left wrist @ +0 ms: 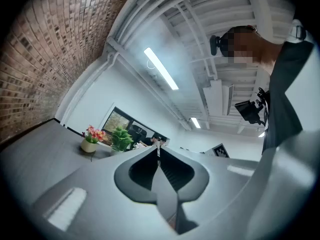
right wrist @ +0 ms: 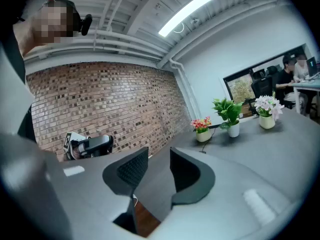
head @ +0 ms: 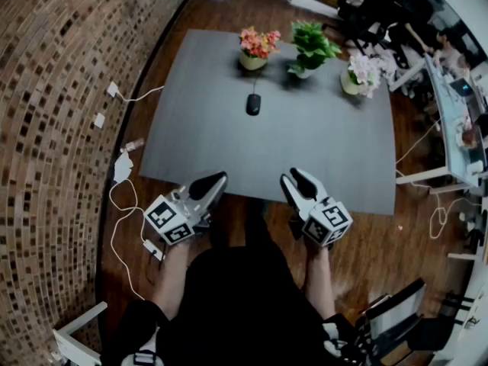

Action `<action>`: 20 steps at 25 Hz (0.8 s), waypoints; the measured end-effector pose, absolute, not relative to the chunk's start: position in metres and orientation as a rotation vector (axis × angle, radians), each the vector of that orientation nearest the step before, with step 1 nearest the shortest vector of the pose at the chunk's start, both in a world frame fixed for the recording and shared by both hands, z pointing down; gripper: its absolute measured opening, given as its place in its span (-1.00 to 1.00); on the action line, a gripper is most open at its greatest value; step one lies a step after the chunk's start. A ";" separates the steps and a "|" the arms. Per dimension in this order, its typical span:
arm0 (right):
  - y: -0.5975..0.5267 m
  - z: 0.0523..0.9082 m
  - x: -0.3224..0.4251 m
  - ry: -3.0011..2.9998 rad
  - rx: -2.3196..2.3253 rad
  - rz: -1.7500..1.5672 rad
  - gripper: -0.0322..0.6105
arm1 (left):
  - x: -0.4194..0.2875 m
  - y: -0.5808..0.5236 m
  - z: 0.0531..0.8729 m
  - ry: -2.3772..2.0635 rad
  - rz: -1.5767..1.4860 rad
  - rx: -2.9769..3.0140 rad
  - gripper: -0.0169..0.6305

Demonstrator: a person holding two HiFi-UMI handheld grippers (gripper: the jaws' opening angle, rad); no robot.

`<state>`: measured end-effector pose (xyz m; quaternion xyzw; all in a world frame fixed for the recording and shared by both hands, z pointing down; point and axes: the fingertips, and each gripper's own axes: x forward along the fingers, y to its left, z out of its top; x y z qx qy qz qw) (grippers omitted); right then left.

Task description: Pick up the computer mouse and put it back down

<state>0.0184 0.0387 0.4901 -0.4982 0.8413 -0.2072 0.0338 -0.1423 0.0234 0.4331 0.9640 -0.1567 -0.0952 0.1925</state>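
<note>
computer mouse (head: 253, 104): black, lying flat on the grey table (head: 229, 155), toward its far side, just in front of the pots; neither gripper touches it.
left gripper (head: 216, 181): at the table's near edge, well apart from the computer mouse; its jaws are pressed together tip to tip and grip nothing.
right gripper (head: 293, 177): near the left gripper at the same edge, also well apart from the computer mouse; its jaws are spread, with only the table surface showing through the gap.
far side of table: a row of a pink flower pot (head: 257, 49), a green plant (head: 311, 46) and a pale flower pot (head: 361, 75).
left of table: brick wall (head: 53, 128); white cables (head: 120, 193) on the wooden floor.
</note>
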 end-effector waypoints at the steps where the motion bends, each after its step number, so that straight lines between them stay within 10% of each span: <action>1: 0.025 0.491 0.030 2.597 -1.531 -0.641 -0.55 | -0.131 0.014 0.435 -0.451 -0.256 2.698 -0.93; 8: -0.096 0.469 0.118 2.640 -1.446 -0.676 -0.55 | -0.020 -0.110 0.511 -0.720 0.137 2.682 -0.79; 11: -0.113 0.530 0.159 2.610 -1.497 -0.843 -0.55 | 0.026 -0.199 0.609 -0.911 0.525 2.553 0.31; 13: -0.114 0.545 0.170 2.602 -1.558 -0.905 -0.55 | 0.045 -0.264 0.681 -1.030 0.722 2.426 0.49; 17: -0.106 0.527 0.166 2.573 -1.673 -0.921 -0.55 | 0.043 -0.317 0.786 -1.137 1.027 2.230 0.49; 20: -0.099 0.520 0.161 2.557 -1.726 -0.911 -0.55 | 0.049 -0.323 0.795 -1.127 1.092 2.214 -0.01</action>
